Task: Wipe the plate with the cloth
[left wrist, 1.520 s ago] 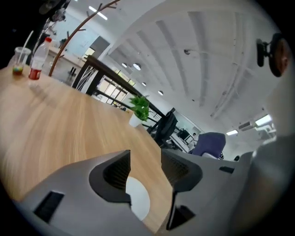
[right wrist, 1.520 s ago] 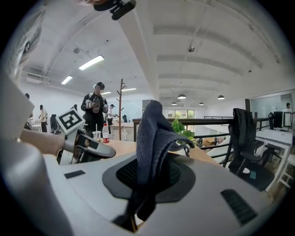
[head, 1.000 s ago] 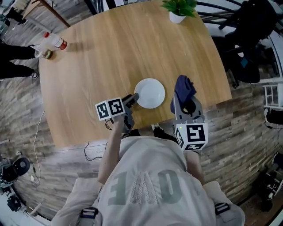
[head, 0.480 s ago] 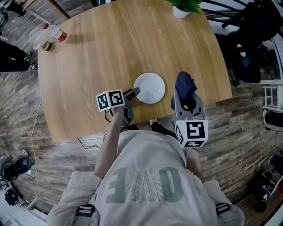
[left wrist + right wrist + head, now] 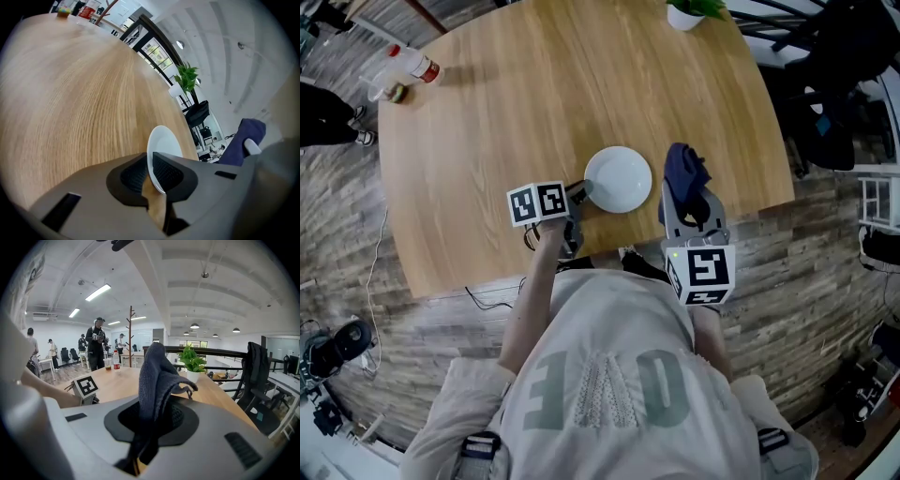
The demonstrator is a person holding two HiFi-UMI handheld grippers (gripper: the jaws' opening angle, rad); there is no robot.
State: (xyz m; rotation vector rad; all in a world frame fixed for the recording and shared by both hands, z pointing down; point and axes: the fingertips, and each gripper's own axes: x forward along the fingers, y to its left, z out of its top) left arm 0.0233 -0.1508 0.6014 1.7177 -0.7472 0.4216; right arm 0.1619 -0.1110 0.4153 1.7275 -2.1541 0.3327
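Now the left gripper [image 5: 579, 193], whose jaws have just been closing, pinches the left rim of the white plate [image 5: 619, 178], which sits low of centre on the wooden tabletop [image 5: 534, 94]. Just right of the plate, the right gripper [image 5: 686, 204] clamps the dark blue cloth [image 5: 682, 171], which is bunched upright.

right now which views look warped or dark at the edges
Head view: sharp, evenly lit, mild bending at the table edges. Left gripper view: strong fisheye, black corners, plate crisp. Right gripper view: same fisheye; cloth sharp, ceiling lights bright.
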